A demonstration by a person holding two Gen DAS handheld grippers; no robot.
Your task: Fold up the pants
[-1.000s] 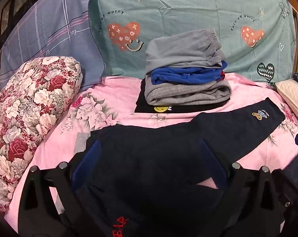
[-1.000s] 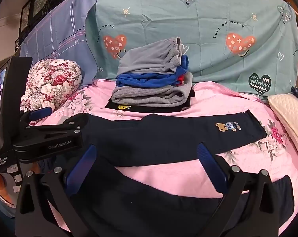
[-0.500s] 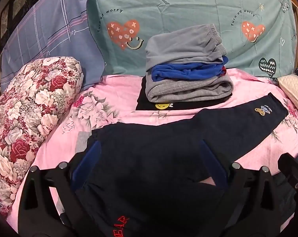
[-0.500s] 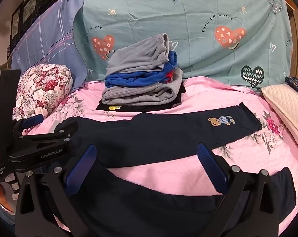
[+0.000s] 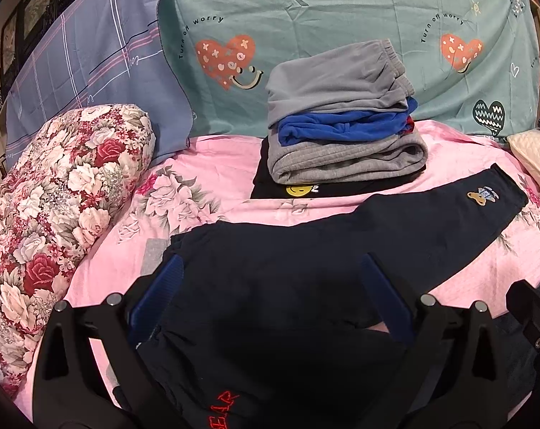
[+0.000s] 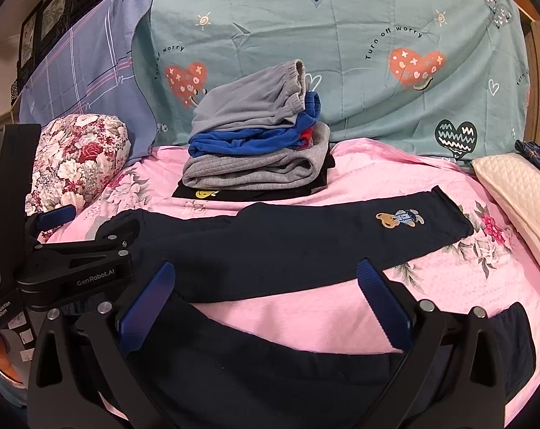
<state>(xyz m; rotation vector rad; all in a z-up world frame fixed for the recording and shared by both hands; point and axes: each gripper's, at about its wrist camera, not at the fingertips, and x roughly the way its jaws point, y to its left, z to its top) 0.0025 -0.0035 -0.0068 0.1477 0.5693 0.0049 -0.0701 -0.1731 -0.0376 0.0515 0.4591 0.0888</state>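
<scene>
Dark navy pants (image 5: 305,261) lie spread on the pink floral bed sheet (image 5: 212,178), one leg with a bear patch reaching right; they also show in the right wrist view (image 6: 287,246). A second leg runs along the near edge (image 6: 270,364). My left gripper (image 5: 270,282) is open, hovering over the waist end near red lettering. My right gripper (image 6: 266,286) is open and empty above the gap between the two legs. The left gripper's body shows at the left of the right wrist view (image 6: 80,261).
A stack of folded grey and blue clothes (image 5: 341,121) sits at the back of the bed (image 6: 259,143). A floral bolster (image 5: 55,196) lies at left, a cream pillow (image 6: 516,196) at right. Teal and blue-purple pillows (image 5: 341,18) stand behind.
Both grippers have drifted slightly, the scene shifting a little left in the right wrist view. Both stay open; the pants have not moved.
</scene>
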